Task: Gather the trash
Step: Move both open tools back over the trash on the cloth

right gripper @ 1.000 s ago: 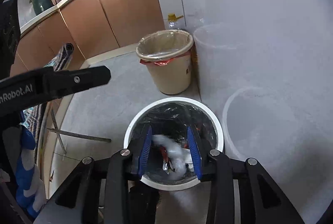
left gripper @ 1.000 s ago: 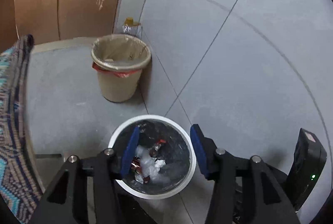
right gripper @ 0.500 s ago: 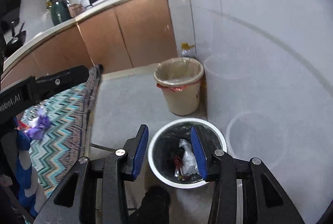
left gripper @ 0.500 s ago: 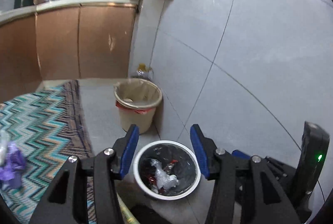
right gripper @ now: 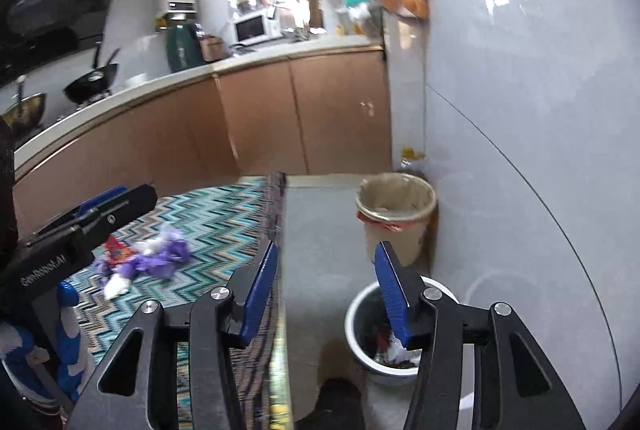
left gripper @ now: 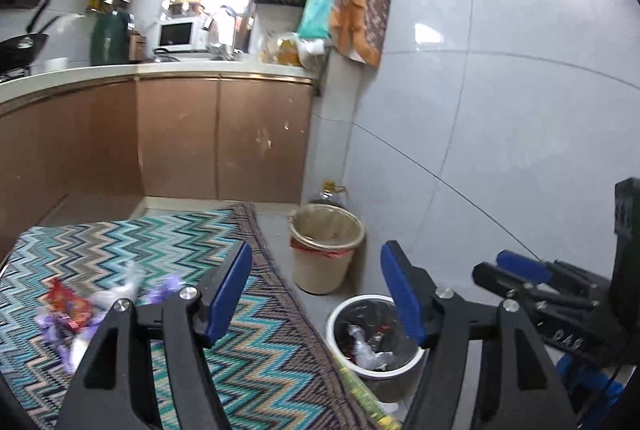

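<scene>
A small white-rimmed bin point(left gripper: 370, 340) with a black liner holds crumpled wrappers; it also shows in the right wrist view point(right gripper: 370, 334). A pile of loose trash point(right gripper: 144, 256), purple and white plastic with a red wrapper, lies on the zigzag rug point(right gripper: 208, 218); it shows blurred in the left wrist view point(left gripper: 76, 306). My left gripper point(left gripper: 314, 296) is open and empty, raised above the rug edge. My right gripper point(right gripper: 326, 296) is open and empty, raised beside the bin. Each gripper shows at the edge of the other's view.
A taller beige bin point(left gripper: 326, 250) with a liner stands in the corner by the tiled wall, with a bottle point(left gripper: 330, 192) behind it. Brown kitchen cabinets point(left gripper: 220, 138) run along the back. A dark shoe tip point(right gripper: 340, 404) is at the bottom.
Both grippers have lifted and tilted up from over the small bin, so the rug and kitchen came into view. The right jaws have opened wider; white trash seen between them now lies in the bin.
</scene>
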Available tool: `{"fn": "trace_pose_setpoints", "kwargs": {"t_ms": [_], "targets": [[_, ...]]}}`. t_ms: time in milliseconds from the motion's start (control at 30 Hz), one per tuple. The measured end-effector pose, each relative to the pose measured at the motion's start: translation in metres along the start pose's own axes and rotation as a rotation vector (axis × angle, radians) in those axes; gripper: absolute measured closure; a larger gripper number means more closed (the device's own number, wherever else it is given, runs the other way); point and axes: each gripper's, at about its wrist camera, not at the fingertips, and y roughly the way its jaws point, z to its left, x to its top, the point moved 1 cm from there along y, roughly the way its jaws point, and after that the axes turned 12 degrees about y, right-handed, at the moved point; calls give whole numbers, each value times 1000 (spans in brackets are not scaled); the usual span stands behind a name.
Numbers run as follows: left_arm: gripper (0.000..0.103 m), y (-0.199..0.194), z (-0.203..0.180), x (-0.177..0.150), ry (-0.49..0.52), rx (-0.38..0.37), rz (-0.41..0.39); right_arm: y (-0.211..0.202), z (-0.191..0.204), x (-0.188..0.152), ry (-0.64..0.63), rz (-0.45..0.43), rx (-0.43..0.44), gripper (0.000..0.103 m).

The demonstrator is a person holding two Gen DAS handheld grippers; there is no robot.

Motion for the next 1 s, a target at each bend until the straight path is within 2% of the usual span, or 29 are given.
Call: {"fn": "trace_pose_setpoints", "kwargs": {"t_ms": [267,500,800,1000], "targets": [[37,-35,53,-31,-55,81,-2,-23,56,-6,-70,12,107,53],[37,-44,108,-72,-104,143,35,-7,92,-17,-111,73,169,53],[38,-46,176,-132,-159,191,109,43,125,-40,-131,199,240,53],[38,-27,199,-154,-155,140,173,89,151,-61,-141,308,285,53]]}}
